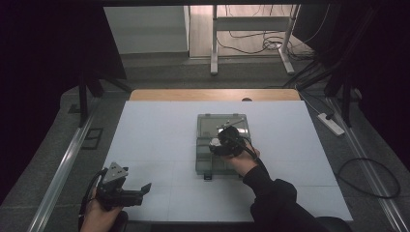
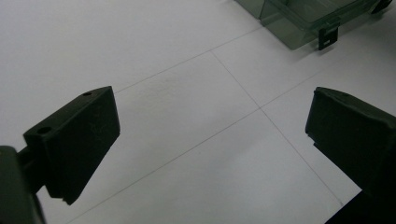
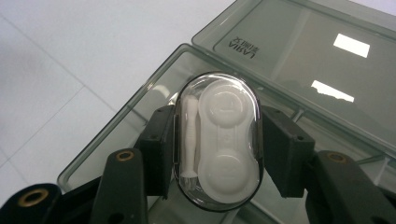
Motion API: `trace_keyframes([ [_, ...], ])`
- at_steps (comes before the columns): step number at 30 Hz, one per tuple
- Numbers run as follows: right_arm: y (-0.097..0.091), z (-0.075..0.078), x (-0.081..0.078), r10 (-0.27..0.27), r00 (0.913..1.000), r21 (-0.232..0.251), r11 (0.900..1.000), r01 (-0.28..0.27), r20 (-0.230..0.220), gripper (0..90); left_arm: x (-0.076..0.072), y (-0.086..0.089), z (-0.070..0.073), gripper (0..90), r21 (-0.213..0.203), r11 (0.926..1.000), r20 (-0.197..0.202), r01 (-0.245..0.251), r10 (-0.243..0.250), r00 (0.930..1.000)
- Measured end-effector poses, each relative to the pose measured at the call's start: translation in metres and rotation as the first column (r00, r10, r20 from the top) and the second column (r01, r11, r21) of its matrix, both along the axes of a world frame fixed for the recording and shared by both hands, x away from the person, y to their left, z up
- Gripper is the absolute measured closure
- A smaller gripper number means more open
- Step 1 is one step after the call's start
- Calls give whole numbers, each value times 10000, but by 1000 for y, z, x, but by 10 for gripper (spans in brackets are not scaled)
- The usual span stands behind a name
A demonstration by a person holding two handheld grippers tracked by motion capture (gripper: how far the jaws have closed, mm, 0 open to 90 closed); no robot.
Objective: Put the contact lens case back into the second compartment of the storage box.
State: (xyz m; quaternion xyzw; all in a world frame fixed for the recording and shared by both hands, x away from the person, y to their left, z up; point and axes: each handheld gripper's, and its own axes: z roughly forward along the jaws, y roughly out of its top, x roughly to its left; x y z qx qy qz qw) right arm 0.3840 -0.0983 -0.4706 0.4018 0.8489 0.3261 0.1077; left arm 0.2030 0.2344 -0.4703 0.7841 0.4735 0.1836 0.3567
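Clamped between the fingers of the right gripper (image 3: 217, 149) is a small contact lens case (image 3: 217, 140): an oval clear plastic shell with a white two-well insert and a slim white applicator stick lying alongside. The pads press on its two long sides, roughly at mid-length, and it hangs just above the open compartment of a smoky grey storage box (image 3: 116, 135), whose hinged lid (image 3: 299, 60) lies flat beyond the fingertips. The case looks light, rigid and glossy, so I judge it likely to slip or twist if squeezed off-centre; the flat flanks where the pads sit now seem the safest hold, since the rounded ends would offer little purchase. Thin clear plastic may crack under hard pressure. The left gripper (image 2: 212, 140) has its fingers spread wide apart with nothing between them, over the matte white tabletop (image 2: 140, 56), the box's latch corner well beyond its fingertips.
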Motion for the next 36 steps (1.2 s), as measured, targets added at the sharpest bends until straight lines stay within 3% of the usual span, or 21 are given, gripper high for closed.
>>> trace_keyframes([
  [4, 2, -2, 4, -192, 9998, 45, 9998, 192, 6, 491, 0, 0, 0, 30, 0, 10000, 1, 2, -2, 10000],
  [19, 10, -13, 12, -852, 9962, -490, 9951, 858, 159, 490, 0, 0, 0, 31, 8, 10000, 5, 10, -10, 10000],
  [36, 12, -13, 10, -699, 9975, -606, 9957, 706, 138, 406, 0, 0, 0, 31, 24, 10000, 13, 13, -13, 10000],
])
